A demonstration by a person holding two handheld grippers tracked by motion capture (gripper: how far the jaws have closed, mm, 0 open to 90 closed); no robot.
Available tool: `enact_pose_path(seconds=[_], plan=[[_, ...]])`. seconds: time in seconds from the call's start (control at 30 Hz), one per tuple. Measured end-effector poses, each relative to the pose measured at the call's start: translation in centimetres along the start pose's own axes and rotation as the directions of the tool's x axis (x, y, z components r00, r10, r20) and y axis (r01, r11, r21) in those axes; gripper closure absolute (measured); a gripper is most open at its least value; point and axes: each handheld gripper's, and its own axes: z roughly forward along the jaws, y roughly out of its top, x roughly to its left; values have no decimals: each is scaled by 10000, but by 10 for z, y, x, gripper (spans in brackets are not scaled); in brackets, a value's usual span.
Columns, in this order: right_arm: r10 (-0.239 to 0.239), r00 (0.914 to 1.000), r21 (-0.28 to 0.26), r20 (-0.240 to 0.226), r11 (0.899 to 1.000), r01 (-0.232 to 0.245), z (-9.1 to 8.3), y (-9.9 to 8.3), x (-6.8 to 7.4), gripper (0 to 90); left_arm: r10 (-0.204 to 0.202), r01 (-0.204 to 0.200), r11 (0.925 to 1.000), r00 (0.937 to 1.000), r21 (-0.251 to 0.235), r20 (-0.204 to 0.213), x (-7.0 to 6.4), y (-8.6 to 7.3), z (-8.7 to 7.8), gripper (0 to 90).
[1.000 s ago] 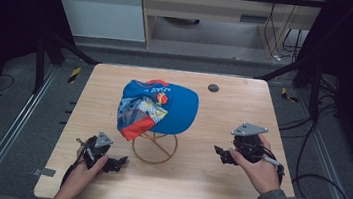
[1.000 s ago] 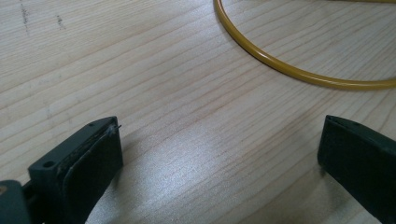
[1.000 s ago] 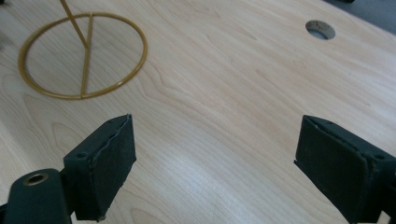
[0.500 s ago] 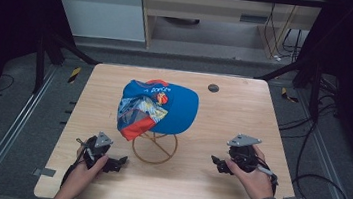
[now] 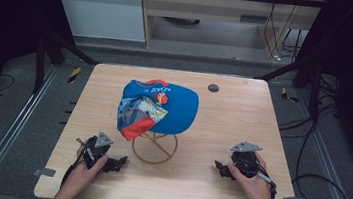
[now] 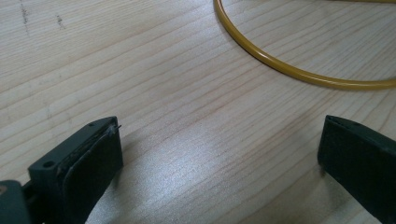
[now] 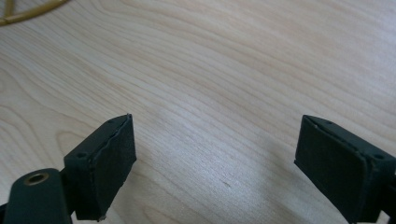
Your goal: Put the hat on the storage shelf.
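A light wooden table (image 5: 242, 122) carries everything, and at its middle a blue cap (image 5: 163, 109) sits on a yellow wire stand (image 5: 154, 148), its brim turned toward the left and near edge. The cap's front panel bears white lettering and a small orange emblem beside a multicoloured print, but the writing is too small to read; the red underside of the brim shows at its lower edge. A small dark round disc (image 5: 213, 88) lies on the far part of the table, well apart from the cap. The left gripper (image 5: 118, 164) rests low on the table near the stand's ring, and in the left gripper view its jaws stand wide apart over bare wood with the curve of the yellow ring just beyond them. The right gripper (image 5: 220, 168) lies near the front right of the table, its jaws likewise spread with nothing between them, the ring only at the top left corner of its own view. Compared with a second ago, the right gripper has come down and nearer the front edge, while the left gripper, cap and stand have stayed put.
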Motion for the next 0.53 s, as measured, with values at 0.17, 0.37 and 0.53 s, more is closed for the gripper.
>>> enact_pose_path(seconds=[0.17, 0.37, 0.53], plan=[[65, 9996, 126, 277, 9999, -69, 5, -5, 0, 113, -1, 1, 10000, 10000, 1, 1, 0, 0, 0, 0], [530, 9977, -517, 424, 9974, -508, 8, -14, 3, 87, -4, 4, 10000, 10000, 0, 2, 0, 0, 0, 0], [583, 9971, -509, 484, 9971, -558, 8, -14, 3, 77, 1, -1, 10000, 10000, 2, 2, 0, 0, 0, 0]])
